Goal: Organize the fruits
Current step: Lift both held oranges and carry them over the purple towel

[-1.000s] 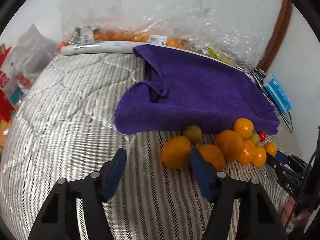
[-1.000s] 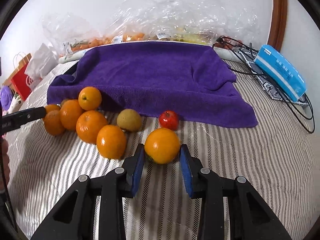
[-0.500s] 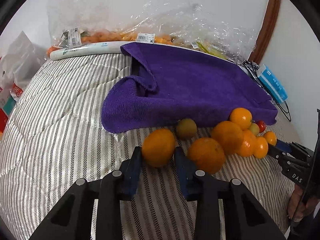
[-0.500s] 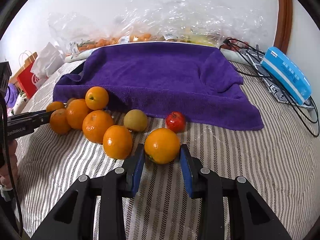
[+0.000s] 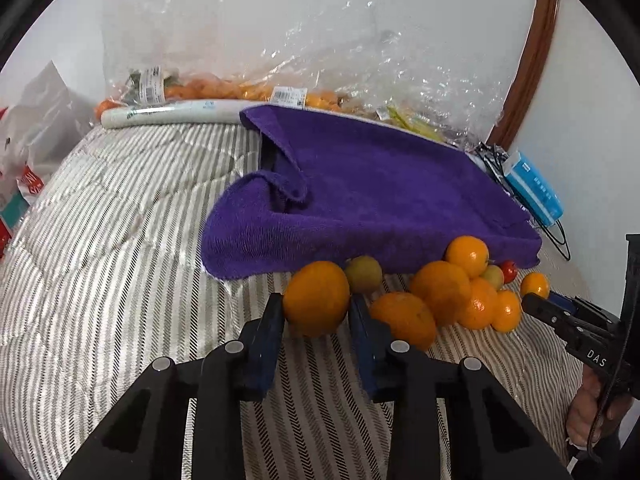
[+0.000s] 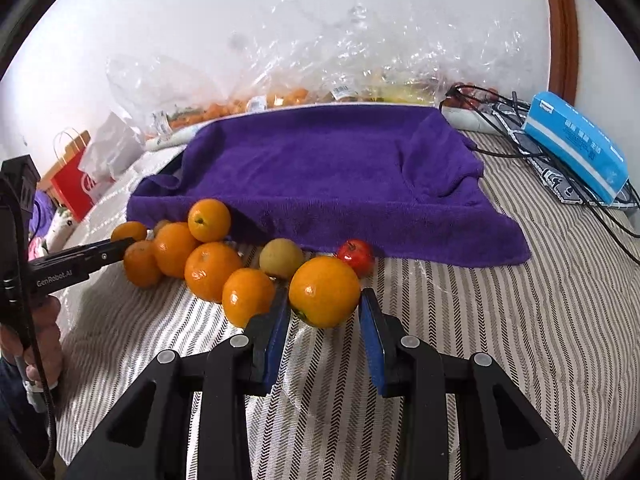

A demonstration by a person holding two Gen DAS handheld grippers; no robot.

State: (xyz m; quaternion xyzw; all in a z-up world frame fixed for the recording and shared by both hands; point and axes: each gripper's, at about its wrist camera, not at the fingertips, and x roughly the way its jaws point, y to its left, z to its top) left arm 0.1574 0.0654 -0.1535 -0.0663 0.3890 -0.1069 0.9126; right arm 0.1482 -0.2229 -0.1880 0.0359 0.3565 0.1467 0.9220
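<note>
A heap of oranges (image 5: 444, 292) with a greenish-yellow fruit (image 5: 363, 274) and a small red fruit (image 6: 355, 253) lies on the striped bed in front of a purple towel (image 5: 384, 192). My left gripper (image 5: 316, 312) is shut on one orange (image 5: 316, 298) at the heap's left end. My right gripper (image 6: 324, 308) is shut on another orange (image 6: 324, 291) at the heap's right end, next to the red fruit. Each gripper shows at the edge of the other's view.
Clear plastic bags of fruit (image 5: 248, 92) and a white roll (image 5: 168, 112) lie along the wall behind the towel. A blue packet (image 6: 576, 144) and black cables (image 6: 520, 128) lie at the right. A red paper bag (image 6: 72, 184) stands at the left.
My left gripper moved forward to the leftmost orange and shut on it. My right gripper stayed shut on its orange and shifted slightly.
</note>
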